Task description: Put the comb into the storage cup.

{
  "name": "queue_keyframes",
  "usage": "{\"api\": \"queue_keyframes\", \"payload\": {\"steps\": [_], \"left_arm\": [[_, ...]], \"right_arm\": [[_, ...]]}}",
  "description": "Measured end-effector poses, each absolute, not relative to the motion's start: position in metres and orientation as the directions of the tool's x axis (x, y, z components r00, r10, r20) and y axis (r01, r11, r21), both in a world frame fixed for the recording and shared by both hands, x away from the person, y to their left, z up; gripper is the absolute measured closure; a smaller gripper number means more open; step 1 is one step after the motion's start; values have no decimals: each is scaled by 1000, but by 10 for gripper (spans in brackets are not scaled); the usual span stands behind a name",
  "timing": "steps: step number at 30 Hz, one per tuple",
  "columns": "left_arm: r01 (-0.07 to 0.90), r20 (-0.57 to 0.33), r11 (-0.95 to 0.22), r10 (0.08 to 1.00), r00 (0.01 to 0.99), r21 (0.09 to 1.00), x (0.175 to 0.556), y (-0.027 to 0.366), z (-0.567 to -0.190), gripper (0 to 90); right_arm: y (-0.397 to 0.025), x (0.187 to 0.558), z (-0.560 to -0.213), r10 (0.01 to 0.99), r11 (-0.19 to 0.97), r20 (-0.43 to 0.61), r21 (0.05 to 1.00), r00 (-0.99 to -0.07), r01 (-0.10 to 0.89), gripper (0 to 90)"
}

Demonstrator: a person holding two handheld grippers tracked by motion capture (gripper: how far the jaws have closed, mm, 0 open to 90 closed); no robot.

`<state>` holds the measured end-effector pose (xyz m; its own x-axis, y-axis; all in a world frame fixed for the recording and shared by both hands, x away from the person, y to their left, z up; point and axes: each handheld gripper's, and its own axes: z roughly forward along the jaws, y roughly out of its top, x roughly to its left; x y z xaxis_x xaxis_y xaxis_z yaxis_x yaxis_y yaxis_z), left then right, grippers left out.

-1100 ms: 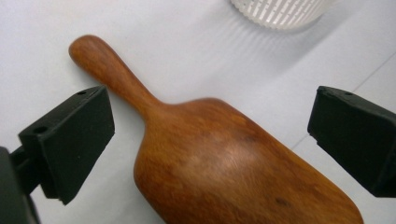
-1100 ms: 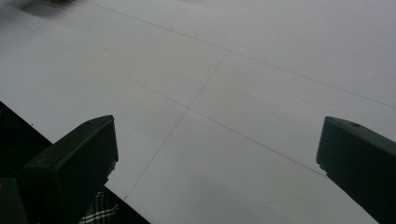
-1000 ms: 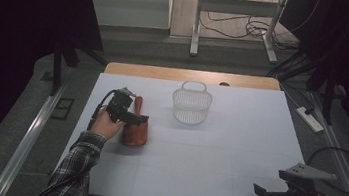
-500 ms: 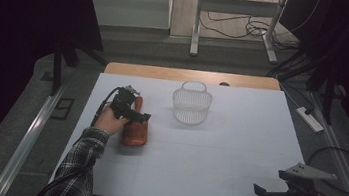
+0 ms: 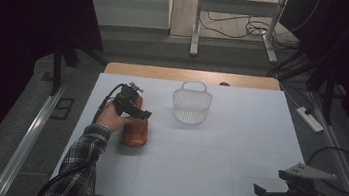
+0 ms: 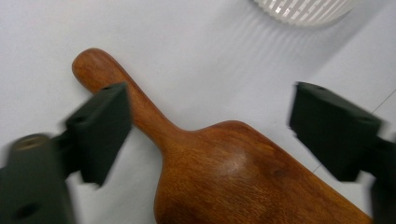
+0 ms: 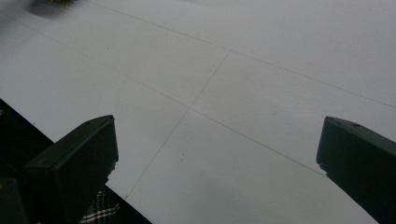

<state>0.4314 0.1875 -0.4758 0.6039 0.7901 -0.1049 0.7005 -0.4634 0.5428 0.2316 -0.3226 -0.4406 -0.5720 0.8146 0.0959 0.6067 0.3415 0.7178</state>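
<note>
A reddish-brown wooden paddle-shaped piece lies flat on the white table at the left. In the left gripper view its narrow handle and wide body run between my jaws. My left gripper hovers over the wood's handle end, open, jaws spread on either side of it without touching. My right gripper rests near the table's front right corner, open, with bare table between its jaws.
A white slotted plastic basket with a handle stands at the table's middle back; its rim shows at the top of the left gripper view. The table's front edge lies close under the right gripper.
My left gripper has shifted slightly along the wooden piece toward its handle end. The right gripper has stayed put.
</note>
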Motion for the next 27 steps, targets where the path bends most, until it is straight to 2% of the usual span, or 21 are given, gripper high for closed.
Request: {"api": "queue_keyframes", "payload": {"steps": [6,8,12,14,16,27], "left_arm": [[707,-114,-470,786,608,529,434,187,-473,501],[708,-119,-470,784,609,527,435,186,-473,562],[716,-110,-478,788,605,508,438,183,-472,773],[716,-105,-485,788,607,502,439,182,-472,845],[717,-100,-492,787,609,494,440,180,-473,892],[737,-115,-499,788,605,456,447,178,-484,894]], "right_arm": [[-323,232,-441,814,342,95,718,-573,606,0],[-322,232,-441,814,343,95,718,-573,606,0],[-322,232,-441,814,343,94,718,-573,606,0],[-322,232,-441,814,343,95,718,-573,606,0],[-323,232,-441,815,342,95,717,-572,607,0],[-322,232,-441,815,344,94,716,-572,608,0]]}}
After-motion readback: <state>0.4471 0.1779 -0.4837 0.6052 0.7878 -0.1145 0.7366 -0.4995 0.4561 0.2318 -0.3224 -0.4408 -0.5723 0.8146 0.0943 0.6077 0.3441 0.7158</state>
